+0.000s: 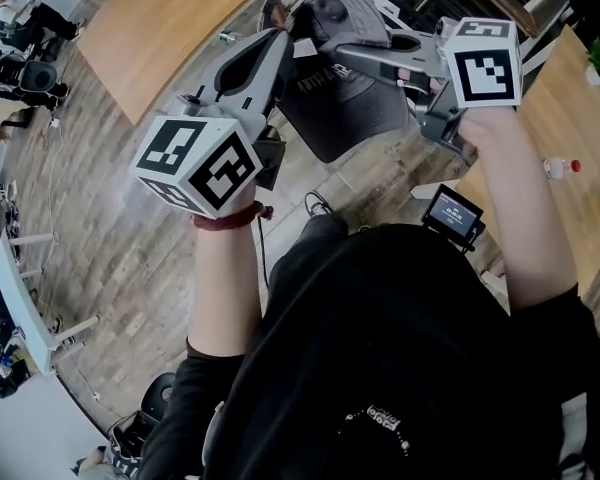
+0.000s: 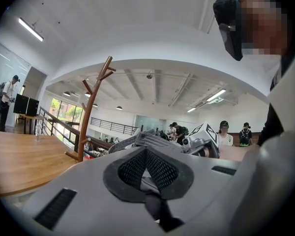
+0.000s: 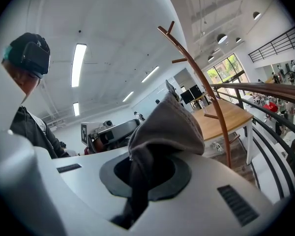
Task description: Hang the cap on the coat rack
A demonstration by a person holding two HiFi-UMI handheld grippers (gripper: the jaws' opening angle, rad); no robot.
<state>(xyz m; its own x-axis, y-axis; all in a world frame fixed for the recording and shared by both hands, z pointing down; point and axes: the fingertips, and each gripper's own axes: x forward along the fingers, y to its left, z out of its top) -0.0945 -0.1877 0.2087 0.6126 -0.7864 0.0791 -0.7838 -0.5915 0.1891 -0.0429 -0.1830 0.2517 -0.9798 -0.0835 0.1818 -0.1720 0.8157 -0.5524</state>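
1. Closest to us, a person in a black top holds a grey two-jaw tool in each hand in front of the body.
2. The left tool (image 1: 278, 46) is closed on one edge of a dark grey fabric cap (image 1: 345, 108). A dark strip of the cap sits pinched between its mesh pads.
3. The right tool (image 1: 342, 56) is closed on a bunched fold of the same cap, which rises in a hump out of its jaws.
4. The cap hangs stretched between the two tools in the air, above a grey wood-plank floor (image 1: 140, 258), not yet on any peg.
5. Further off stands a slim brown wooden coat rack (image 2: 88, 117) with short branch-like pegs. It is upright, beside a light wooden counter (image 2: 19, 161).
6. The rack is well apart from the cap, ahead of both tools and roughly between the lines they point along. It shows left of the left tool's jaws and right of the right tool's jaws.
7. We judge the cap must travel forward and up over a peg tip. We cannot tell which hand is nearer.
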